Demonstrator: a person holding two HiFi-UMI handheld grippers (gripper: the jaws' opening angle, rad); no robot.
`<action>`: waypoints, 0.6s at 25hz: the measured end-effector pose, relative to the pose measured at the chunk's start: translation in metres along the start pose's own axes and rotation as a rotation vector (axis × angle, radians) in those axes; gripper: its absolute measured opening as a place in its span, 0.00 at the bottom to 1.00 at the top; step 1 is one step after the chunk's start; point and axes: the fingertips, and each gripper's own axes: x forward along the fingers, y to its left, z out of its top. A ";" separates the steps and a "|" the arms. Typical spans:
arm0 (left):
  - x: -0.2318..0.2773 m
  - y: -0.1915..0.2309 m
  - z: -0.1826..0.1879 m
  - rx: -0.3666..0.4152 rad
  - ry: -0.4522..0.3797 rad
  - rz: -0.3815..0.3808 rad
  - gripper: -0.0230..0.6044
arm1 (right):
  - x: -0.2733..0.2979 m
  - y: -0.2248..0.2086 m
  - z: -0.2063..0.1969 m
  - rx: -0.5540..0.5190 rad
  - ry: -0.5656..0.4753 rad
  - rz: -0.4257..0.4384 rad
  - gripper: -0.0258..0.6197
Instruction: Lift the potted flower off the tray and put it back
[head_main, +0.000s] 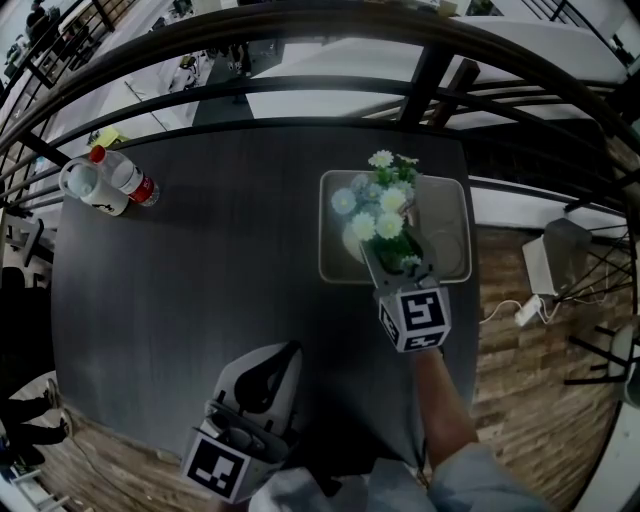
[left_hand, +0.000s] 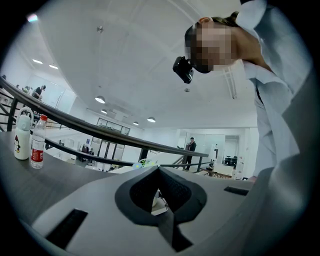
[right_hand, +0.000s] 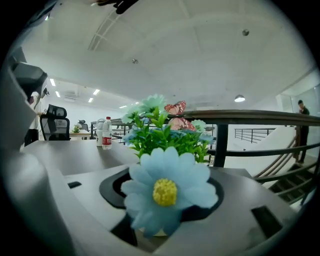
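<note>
My right tongs (head_main: 390, 262) grip the potted flower (head_main: 378, 212), which stands on the tray (head_main: 450, 200) right of frame centre. My left tongs (head_main: 268, 372), lower centre, are closed and empty.

A dark table (head_main: 200, 300) fills the middle, with a pale tray (head_main: 455, 195) at its far right holding the potted flower (head_main: 380, 215), white and pale blue blooms over green leaves. The right gripper (head_main: 400, 262) reaches over the tray's near rim to the pot, its tips hidden under the leaves, while the left gripper (head_main: 285, 352) rests at the table's near edge, well apart from the tray. At the far left corner a white bottle (head_main: 85, 185) and a red-capped clear bottle (head_main: 125, 175) stand just beside each other, below a curved dark railing (head_main: 300, 90).
</note>
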 end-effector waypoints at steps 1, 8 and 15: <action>0.000 0.000 -0.001 0.000 0.001 0.000 0.03 | 0.001 0.000 0.000 -0.013 -0.004 -0.006 0.39; -0.002 0.000 -0.004 0.002 0.009 0.002 0.03 | -0.001 0.001 0.003 -0.079 -0.018 -0.043 0.26; -0.003 -0.002 -0.002 0.000 0.005 0.003 0.03 | 0.000 0.005 0.004 -0.145 -0.021 -0.034 0.15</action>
